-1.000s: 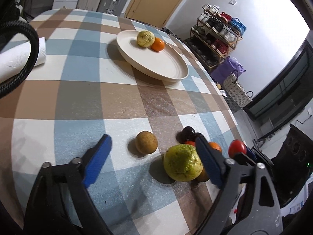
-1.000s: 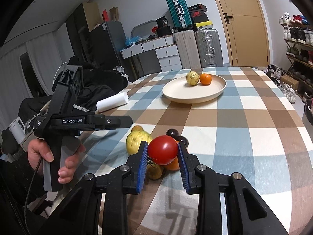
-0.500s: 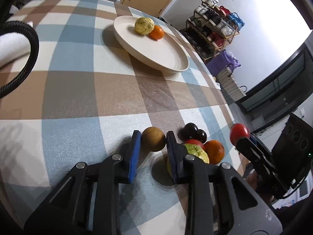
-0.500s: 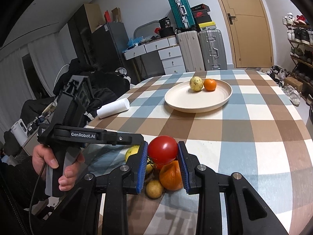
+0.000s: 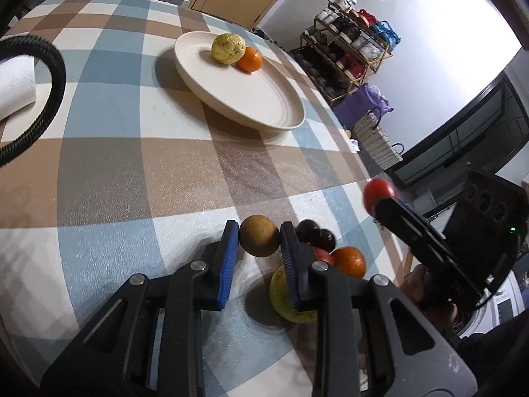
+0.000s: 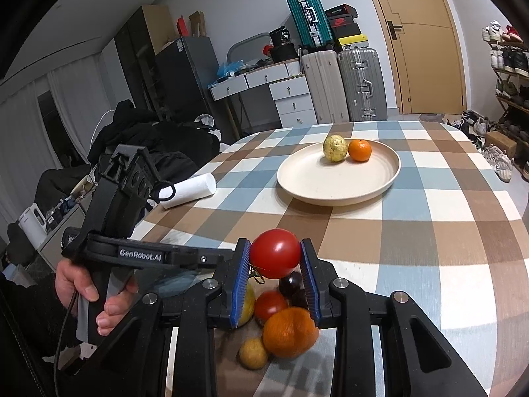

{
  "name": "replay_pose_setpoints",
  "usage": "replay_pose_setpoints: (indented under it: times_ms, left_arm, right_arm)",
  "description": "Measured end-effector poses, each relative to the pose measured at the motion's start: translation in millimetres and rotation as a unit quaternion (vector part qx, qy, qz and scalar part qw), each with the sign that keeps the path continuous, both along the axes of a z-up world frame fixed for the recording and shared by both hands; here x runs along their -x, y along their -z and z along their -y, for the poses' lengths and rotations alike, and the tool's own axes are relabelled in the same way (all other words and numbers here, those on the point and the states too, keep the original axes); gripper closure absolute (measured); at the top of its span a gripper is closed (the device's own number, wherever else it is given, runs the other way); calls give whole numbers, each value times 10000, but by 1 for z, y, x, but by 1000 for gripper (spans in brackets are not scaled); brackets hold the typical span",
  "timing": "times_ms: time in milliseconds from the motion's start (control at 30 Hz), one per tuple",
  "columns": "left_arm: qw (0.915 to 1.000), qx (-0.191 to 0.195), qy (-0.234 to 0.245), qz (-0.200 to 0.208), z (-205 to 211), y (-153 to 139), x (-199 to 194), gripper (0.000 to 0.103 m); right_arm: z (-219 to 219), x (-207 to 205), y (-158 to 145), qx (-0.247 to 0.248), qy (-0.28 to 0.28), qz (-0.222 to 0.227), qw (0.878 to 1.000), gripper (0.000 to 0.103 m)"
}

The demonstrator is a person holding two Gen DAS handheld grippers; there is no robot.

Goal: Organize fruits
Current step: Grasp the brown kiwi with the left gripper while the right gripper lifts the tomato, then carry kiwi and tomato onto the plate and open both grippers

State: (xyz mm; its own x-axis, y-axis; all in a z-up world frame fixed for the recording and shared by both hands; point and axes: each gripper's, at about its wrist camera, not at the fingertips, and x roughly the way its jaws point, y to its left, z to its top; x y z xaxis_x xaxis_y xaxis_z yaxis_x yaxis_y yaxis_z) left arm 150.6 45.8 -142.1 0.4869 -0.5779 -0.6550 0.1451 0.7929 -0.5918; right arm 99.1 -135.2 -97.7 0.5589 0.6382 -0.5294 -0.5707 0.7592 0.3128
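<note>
My left gripper [image 5: 259,235] is shut on a small round brown fruit [image 5: 259,240] just above the checked tablecloth. My right gripper [image 6: 275,258] is shut on a red tomato [image 6: 275,257] and holds it above the fruit pile. The pile holds an orange [image 6: 289,332], a second tomato [image 6: 269,304], dark plums [image 6: 291,283], a yellow-green fruit [image 5: 291,297] and a small brown fruit [image 6: 253,353]. A cream plate [image 6: 337,185] farther back holds a bumpy yellow fruit [image 6: 335,147] and a small orange [image 6: 359,150].
A white paper roll [image 6: 188,190] lies at the table's left edge. A black cable [image 5: 43,92] loops at the left of the left wrist view. A shoe rack [image 5: 350,53], suitcases [image 6: 344,82] and a door stand beyond the table.
My left gripper closed on the brown fruit and has lifted it slightly. My right gripper rose higher with the tomato, away from the pile.
</note>
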Motion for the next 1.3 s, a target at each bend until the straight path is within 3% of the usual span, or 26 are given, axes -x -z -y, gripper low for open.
replay_pose_setpoints:
  times_ms: [367, 600, 800, 933, 1300]
  left_arm:
    - [9981, -28, 59, 610, -9, -49, -31, 80]
    - [9947, -151, -118, 1013, -26, -84, -87, 80]
    - [9925, -429, -202, 1127, -40, -103, -144, 80]
    - [9933, -458, -133, 1055, -44, -99, -178, 80]
    - [9978, -420, 111, 494, -34, -45, -240, 80]
  right_arm:
    - [0, -37, -6, -160, 8, -105, 9998, 72]
    - [-1, -82, -24, -228, 72, -76, 9997, 72]
    - [-17, -131, -28, -88, 81, -182, 9998, 72]
    - [-35, -163, -23, -25, 32, -432, 9991, 72]
    - [-84, -221, 11, 93, -154, -1203, 9926, 72]
